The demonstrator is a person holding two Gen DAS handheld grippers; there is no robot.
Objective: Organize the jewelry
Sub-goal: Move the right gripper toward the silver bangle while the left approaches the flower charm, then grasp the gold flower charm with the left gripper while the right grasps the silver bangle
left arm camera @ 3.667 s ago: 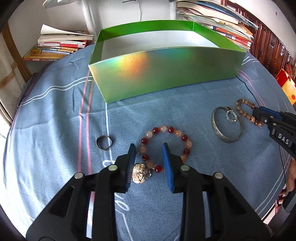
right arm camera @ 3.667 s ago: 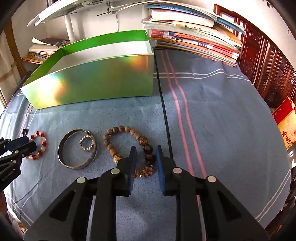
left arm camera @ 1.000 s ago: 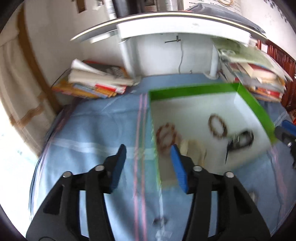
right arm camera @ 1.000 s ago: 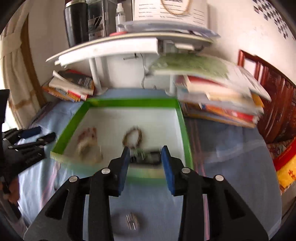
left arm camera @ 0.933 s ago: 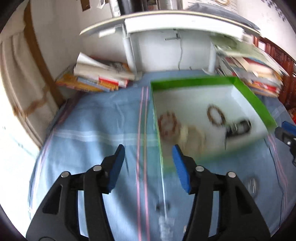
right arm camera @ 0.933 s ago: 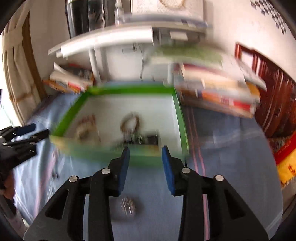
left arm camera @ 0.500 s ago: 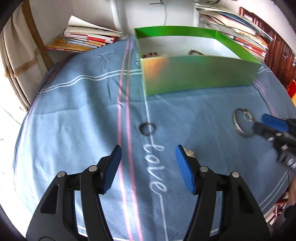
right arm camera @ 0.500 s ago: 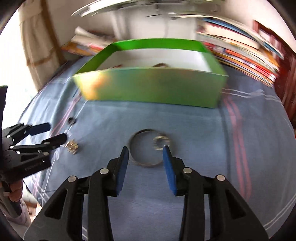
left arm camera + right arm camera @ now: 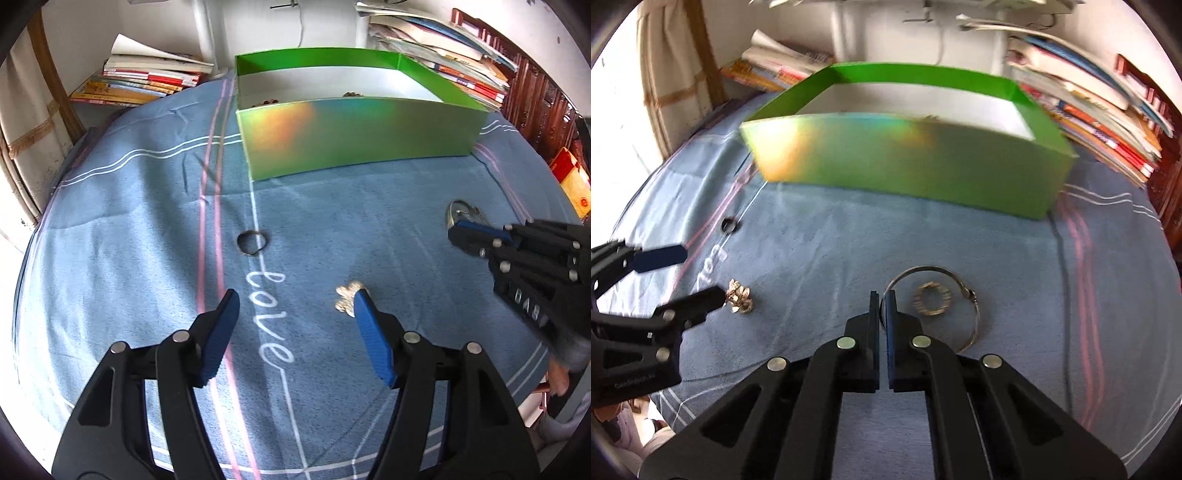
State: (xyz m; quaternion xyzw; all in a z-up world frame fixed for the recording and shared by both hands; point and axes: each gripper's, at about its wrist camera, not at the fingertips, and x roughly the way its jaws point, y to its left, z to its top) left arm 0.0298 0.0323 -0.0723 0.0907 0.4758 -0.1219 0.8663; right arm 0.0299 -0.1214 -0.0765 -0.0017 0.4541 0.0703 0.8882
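My right gripper (image 9: 883,301) is shut on the near rim of a silver bangle (image 9: 970,294) that lies on the blue cloth. A small sparkly ring (image 9: 932,293) sits inside the bangle. My left gripper (image 9: 295,308) hovers low over the cloth, its jaws opening. A gold pendant (image 9: 347,300) lies just inside its right fingertip (image 9: 364,295), with no pad pressing on it. A small dark ring (image 9: 252,242) lies farther out, ahead of the left gripper. The green box (image 9: 354,136) stands behind, with beads just showing over its front wall.
The blue cloth (image 9: 129,229) carries pink and white stripes and the word "love". Stacks of books (image 9: 147,79) lie behind the box on the left, and more books (image 9: 1108,122) are piled on the right. A white post rises behind the box.
Both grippers came down from over the box to the cloth. The right jaws closed on the bangle's rim. The left jaws spread wider beside the pendant.
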